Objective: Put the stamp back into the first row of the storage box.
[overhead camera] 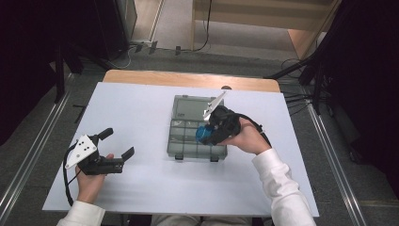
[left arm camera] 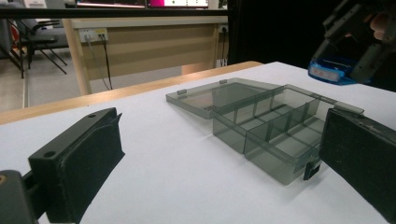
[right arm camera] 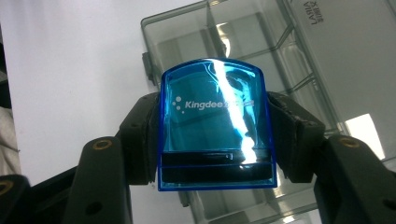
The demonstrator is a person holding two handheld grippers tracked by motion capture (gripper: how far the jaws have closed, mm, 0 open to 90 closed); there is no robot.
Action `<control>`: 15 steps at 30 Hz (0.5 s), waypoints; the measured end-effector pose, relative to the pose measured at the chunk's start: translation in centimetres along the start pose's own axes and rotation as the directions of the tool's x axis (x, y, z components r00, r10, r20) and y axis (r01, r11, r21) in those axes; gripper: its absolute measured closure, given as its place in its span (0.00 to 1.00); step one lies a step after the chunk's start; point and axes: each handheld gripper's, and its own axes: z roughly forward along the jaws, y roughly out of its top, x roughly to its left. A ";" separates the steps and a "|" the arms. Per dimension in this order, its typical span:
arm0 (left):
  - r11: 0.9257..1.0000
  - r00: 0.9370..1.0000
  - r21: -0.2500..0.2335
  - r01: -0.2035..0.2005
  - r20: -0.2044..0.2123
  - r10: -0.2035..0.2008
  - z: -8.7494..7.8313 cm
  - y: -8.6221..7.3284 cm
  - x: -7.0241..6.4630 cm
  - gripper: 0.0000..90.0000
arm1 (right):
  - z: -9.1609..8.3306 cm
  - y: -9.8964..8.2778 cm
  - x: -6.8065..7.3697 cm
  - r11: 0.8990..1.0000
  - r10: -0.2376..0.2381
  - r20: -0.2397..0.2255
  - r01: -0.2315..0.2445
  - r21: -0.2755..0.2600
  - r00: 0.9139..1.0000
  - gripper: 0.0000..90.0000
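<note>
The left hand-held gripper (overhead camera: 116,142) was rested on the counter (overhead camera: 141,188), jaws spread, nothing between them. The carry step was judged in hand: a blue translucent Kingdee case (right arm camera: 215,123) was pinched between the pads of the right hand-held gripper (right arm camera: 215,140), held over the open grey compartment box (overhead camera: 186,134). Lowering into a compartment was judged next, squared to the dividers.

You wear white long sleeves (overhead camera: 281,186) on both arms, cuffs reaching the wrists. Your left gripper (overhead camera: 117,142) is matt black, with two blocky jaws, a grey three-cornered plate (overhead camera: 81,150) drilled with small dark holes, and a black cable (overhead camera: 67,181) looping beside the hand. Your right gripper (overhead camera: 210,133) is black likewise, with a pale plate on top, a black cable, and brass-coloured screws (right arm camera: 102,144) set in its jaw arms.
</note>
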 end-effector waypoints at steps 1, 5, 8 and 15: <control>1.000 1.000 0.001 0.000 0.000 0.000 0.0 0.0 0.0 0.00 | 0.0 0.0 0.0 1.000 0.000 0.000 0.000 0.000 1.000 0.47; 1.000 1.000 0.002 -0.001 0.003 0.001 0.0 0.0 0.0 0.00 | -0.1 0.5 -1.3 0.999 -0.031 -0.048 0.030 -0.023 0.998 0.47; 1.000 1.000 0.003 -0.001 0.008 0.001 0.0 0.0 -0.1 0.00 | 0.2 0.7 -1.8 0.999 -0.043 -0.064 0.042 -0.018 0.997 0.47; 1.000 1.000 0.002 0.000 0.011 0.000 0.0 0.0 -0.1 0.00 | 2.1 1.0 -3.7 0.999 -0.038 -0.077 0.040 0.019 0.996 0.47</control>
